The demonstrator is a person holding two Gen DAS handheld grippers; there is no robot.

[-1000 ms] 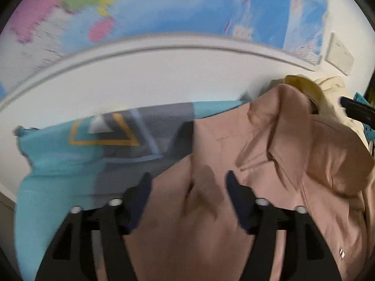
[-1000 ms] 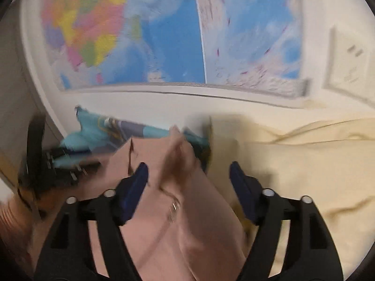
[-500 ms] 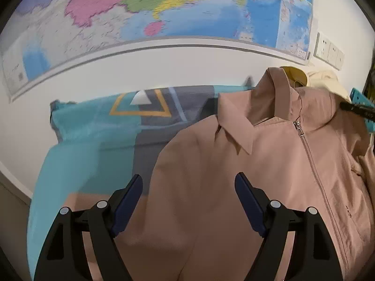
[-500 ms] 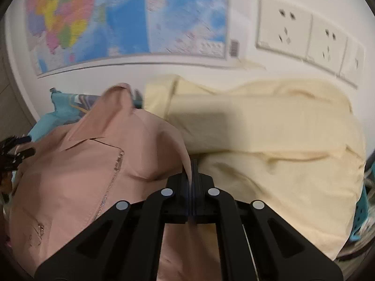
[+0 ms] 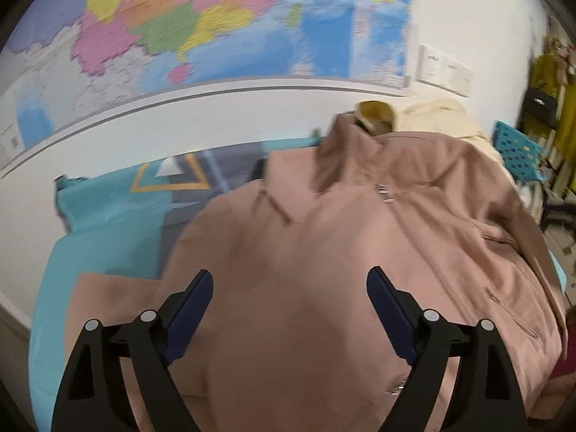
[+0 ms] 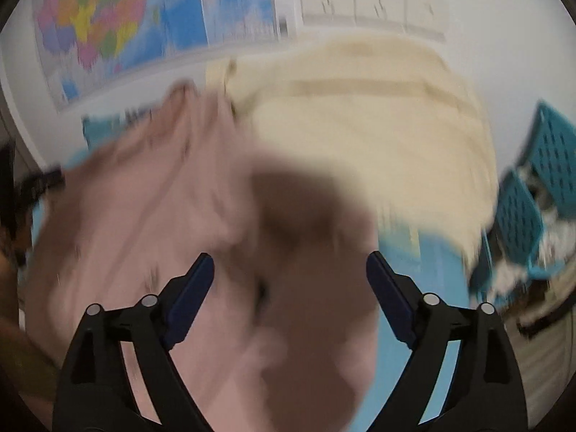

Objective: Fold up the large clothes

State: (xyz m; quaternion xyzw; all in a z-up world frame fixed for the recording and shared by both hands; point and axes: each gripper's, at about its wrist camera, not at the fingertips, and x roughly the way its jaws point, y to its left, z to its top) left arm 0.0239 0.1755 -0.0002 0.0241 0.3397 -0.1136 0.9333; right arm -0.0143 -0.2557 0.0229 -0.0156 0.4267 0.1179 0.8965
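the left gripper is spread wide, holding nothing, over the jacket, which lies front-up with its collar toward the wall on the teal cover. the jacket looks soft, light and floppy; i'd pinch it at a shoulder seam or hem edge. the right gripper is wide too, over a blurred pink sleeve. half a second ago it was clamped on that cloth; it has since let go.

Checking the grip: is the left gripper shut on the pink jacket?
No, the left gripper stands open above the pink jacket.
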